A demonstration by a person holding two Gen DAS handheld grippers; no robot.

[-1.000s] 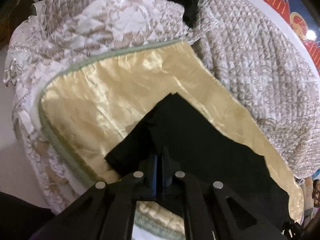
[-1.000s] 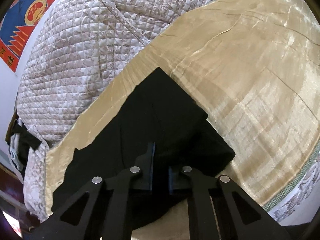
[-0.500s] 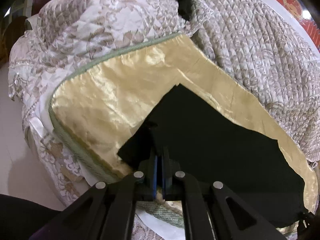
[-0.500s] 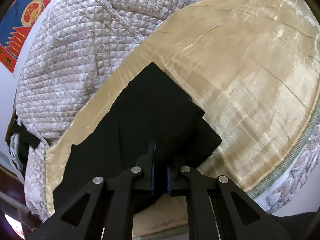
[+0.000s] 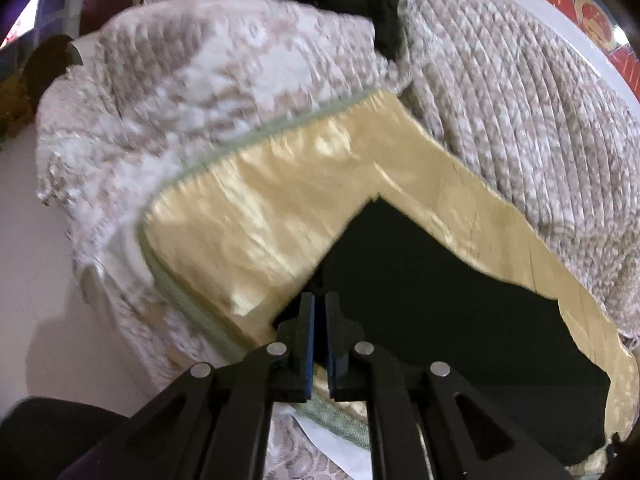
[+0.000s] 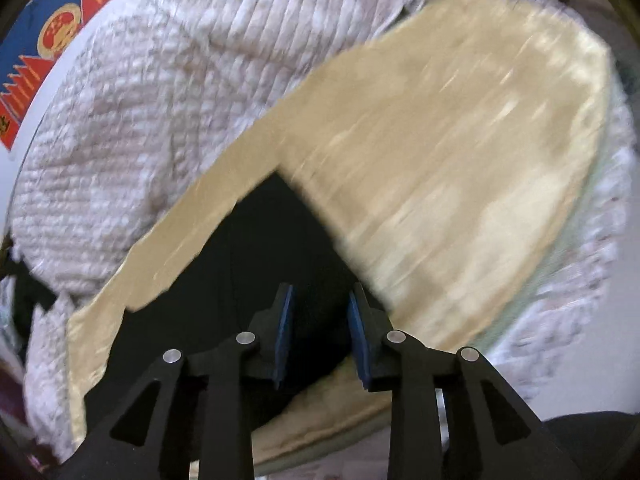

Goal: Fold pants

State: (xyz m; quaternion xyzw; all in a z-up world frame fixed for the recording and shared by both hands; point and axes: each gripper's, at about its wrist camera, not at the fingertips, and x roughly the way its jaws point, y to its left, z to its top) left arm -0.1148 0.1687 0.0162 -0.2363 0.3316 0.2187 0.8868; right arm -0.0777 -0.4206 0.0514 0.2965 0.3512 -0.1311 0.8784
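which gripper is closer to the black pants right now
Left. The left gripper, nearly shut, sits at the edge of the black pants. The right gripper is open, poised above them.

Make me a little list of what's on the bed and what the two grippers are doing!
pants: black pants, lying flat on the gold cloth
cloth: shiny gold cloth spread under them
bedding: quilted cream bedspread behind
left gripper: shut, at the pants' edge
right gripper: open, over the pants
picture quality: both views blurred
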